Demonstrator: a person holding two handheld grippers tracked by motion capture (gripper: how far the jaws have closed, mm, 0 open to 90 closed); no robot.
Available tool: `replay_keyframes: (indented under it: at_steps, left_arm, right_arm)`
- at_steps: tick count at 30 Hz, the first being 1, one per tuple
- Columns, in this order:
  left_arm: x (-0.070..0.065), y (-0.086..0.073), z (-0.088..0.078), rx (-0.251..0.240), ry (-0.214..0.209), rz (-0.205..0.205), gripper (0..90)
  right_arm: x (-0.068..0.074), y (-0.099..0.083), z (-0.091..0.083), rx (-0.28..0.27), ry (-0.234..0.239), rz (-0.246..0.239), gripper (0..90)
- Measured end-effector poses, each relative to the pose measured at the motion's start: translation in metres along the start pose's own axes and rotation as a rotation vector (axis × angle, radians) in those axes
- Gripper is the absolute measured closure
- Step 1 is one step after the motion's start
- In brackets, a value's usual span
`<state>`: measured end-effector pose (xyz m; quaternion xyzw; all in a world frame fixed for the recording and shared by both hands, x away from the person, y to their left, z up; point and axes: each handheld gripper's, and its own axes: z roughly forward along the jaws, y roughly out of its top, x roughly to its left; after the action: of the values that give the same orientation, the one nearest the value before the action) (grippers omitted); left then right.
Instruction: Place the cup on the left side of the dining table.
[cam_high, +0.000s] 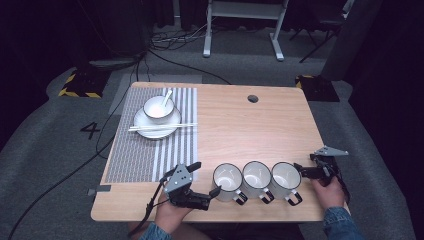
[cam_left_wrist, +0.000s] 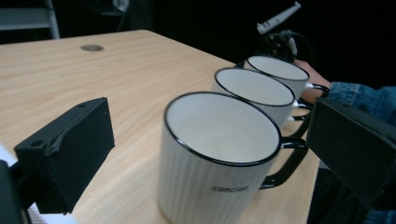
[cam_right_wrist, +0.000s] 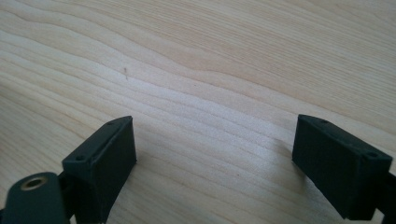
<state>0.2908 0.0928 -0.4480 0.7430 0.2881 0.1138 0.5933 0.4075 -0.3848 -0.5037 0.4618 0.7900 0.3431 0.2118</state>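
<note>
I'm looking at a lab or recording studio, not a home. Black curtains all round, grey carpet (cam_high: 45, 145) with a "4" (cam_high: 90, 130) marked at 9 o'clock, hazard-striped bases (cam_high: 80, 82) at 10 and 2, loose cables (cam_high: 175, 40) and a white desk frame (cam_high: 245, 25) at 12. The wooden table (cam_high: 250, 125) carries a staged place setting.

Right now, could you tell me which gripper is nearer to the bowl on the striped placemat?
Left. The left gripper sits at the placemat's near edge, in front of the bowl. The right gripper is across the table, beyond the three mugs.
</note>
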Motion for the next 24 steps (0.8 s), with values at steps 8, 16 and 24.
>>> replay_keyframes:
  at_steps: [8,16,24]
  left_arm:
    - [-0.005,-0.007,0.014,0.041,0.048,0.026,0.0]
    - [-0.003,-0.014,0.027,0.121,0.018,0.023,0.0]
    - [-0.001,-0.024,0.044,0.199,-0.003,-0.022,0.0]
  right_arm:
    - [0.0,0.0,0.0,0.0,0.0,0.0,13.6]
    - [0.0,0.0,0.0,0.0,0.0,0.0,13.7]
    - [0.0,0.0,0.0,0.0,0.0,0.001,13.7]
